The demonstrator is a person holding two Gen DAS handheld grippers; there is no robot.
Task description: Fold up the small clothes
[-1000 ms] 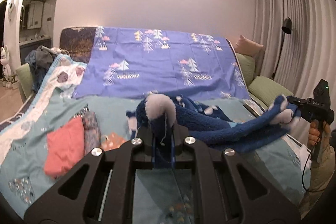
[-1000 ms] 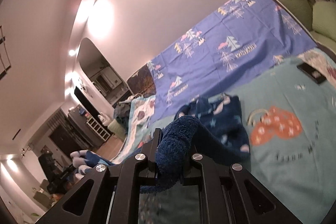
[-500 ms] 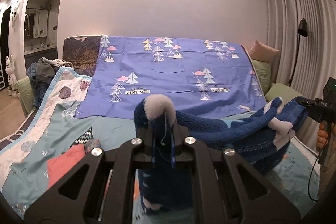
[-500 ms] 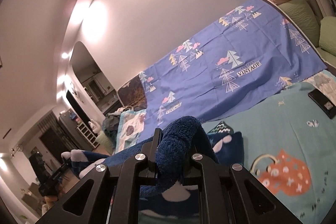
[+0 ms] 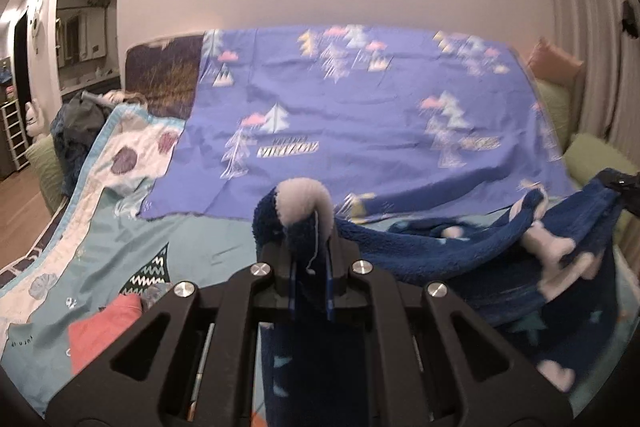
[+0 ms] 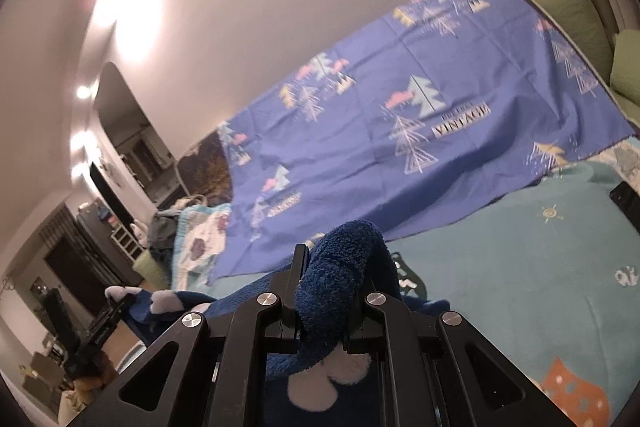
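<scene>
A fluffy dark blue garment [image 5: 420, 251] with white patches hangs stretched between both grippers above the bed. My left gripper [image 5: 310, 267] is shut on one edge of it, a white-tipped fold bulging over the fingertips. My right gripper [image 6: 324, 303] is shut on the other edge, a thick blue roll [image 6: 336, 267] standing up between its fingers. In the left wrist view the right gripper [image 5: 624, 187] shows at the far right edge, cloth bunched at it. In the right wrist view the left gripper [image 6: 108, 311] appears low on the left.
A teal printed quilt [image 5: 208, 247] covers the bed, and a purple sheet [image 5: 360, 131] with tree prints hangs behind it. A folded coral garment [image 5: 104, 331] lies at the near left. Green cushions [image 5: 592, 155] sit on the right, a clothes heap [image 5: 76, 123] far left, a dark phone [image 6: 628, 203].
Both grippers have carried the blue garment forward over the bed toward the purple sheet and slightly lower. The coral garment has slid down toward the left wrist view's lower edge. Both grips stay the same.
</scene>
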